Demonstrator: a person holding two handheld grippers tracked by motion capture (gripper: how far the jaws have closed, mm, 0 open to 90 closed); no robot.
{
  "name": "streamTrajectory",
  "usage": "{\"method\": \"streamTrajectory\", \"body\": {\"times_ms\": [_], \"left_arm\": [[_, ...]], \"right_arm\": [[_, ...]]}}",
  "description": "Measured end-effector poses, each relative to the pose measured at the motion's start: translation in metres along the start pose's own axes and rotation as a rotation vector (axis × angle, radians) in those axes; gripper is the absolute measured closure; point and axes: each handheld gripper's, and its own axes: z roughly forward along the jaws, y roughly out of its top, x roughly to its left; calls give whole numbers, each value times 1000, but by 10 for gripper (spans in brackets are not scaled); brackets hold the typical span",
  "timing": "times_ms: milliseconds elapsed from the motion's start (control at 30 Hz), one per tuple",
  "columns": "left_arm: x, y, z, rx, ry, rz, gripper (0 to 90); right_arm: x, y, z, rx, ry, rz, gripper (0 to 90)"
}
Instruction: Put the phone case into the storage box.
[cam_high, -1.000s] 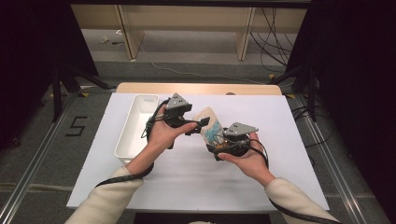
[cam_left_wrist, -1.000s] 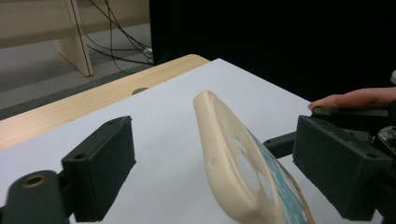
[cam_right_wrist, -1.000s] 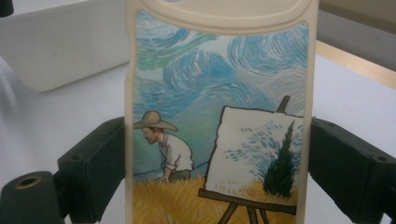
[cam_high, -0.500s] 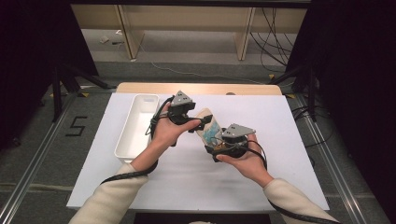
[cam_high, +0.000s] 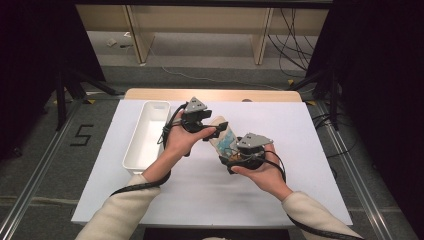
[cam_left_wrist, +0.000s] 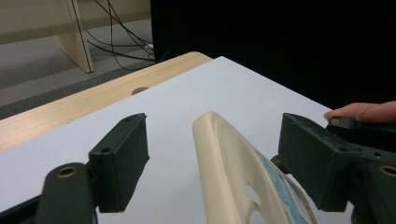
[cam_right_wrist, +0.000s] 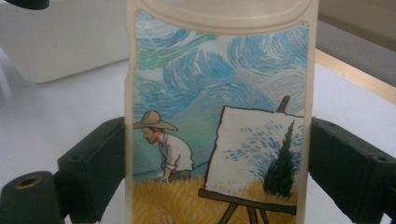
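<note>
Right gripper (cam_high: 235, 150) clamps a cream phone case (cam_right_wrist: 219, 116) by its two long edges, its black jaws pressed against either side of the printed back, which shows a painter in a straw hat beside an easel under a swirling blue sky. In the high view the case (cam_high: 223, 134) is held above the white table (cam_high: 310, 165), between the two hands, tilted toward the left gripper (cam_high: 212, 131). That gripper stands wide, its jaws well apart on either side of the case's upper rim (cam_left_wrist: 219, 149) and touching neither face as far as the left gripper view shows. The main risk, as I judge it, is in the handover: the case is thin and likely flexible, so a squeeze across its edges could bow it and let it spring out of the right jaws. If the left gripper closes off-centre or only on the rim, the case may twist, and a release by the right gripper then would drop it onto the table. The white tray (cam_high: 147, 135) lies just beside the left hand, near enough to be knocked by a hurried swing.
</note>
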Motion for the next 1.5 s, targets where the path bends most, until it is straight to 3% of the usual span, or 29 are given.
{"method": "streamTrajectory", "body": {"times_ms": [233, 733, 1500], "left_arm": [[-1, -1, 1, 7, -1, -5, 286], [2, -1, 0, 40, -7, -57, 419], [5, -3, 1, 36, -50, -125, 638]], "right_arm": [[1, -1, 0, 0, -1, -5, 114], [3, -1, 1, 1, -10, -26, 114], [4, -2, 3, 3, -11, -41, 113]]}}
